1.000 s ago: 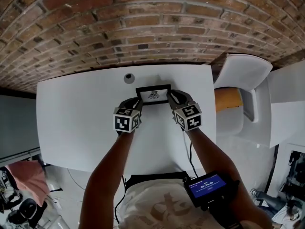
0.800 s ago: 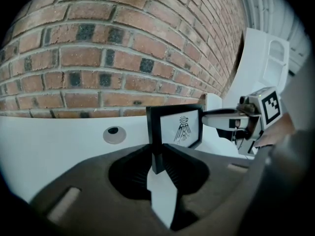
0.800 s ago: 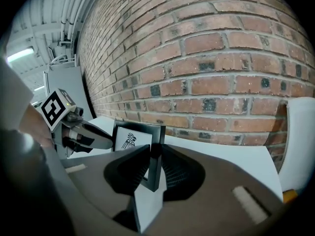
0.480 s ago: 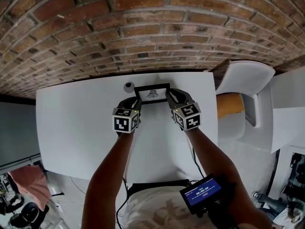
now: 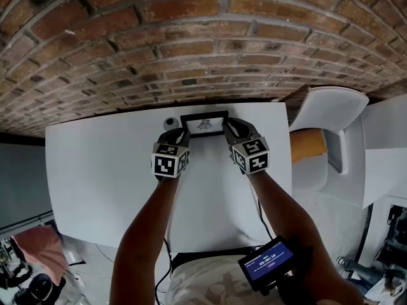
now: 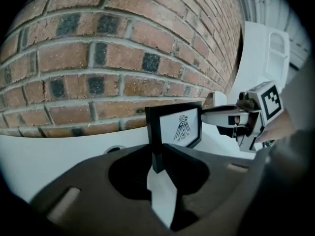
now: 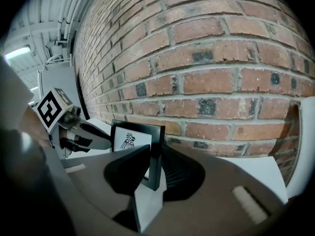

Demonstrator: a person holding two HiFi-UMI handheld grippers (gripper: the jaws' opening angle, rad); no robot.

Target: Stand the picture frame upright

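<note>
A small black picture frame with a bird drawing on white stands upright near the far edge of the white table, close to the brick wall. My left gripper is shut on the frame's left edge; in the left gripper view that edge sits pinched between the jaws. On the frame's right edge my right gripper is shut too, and the right gripper view shows the edge clamped there. Each gripper appears in the other's view: the right one, the left one.
A small round grey object lies on the table just left of the frame, behind the left gripper. The brick wall rises right behind the table's far edge. A white chair stands off the table's right end.
Both grippers have carried the frame together toward the far edge and the wall. The round grey object is now partly hidden behind the left gripper.
</note>
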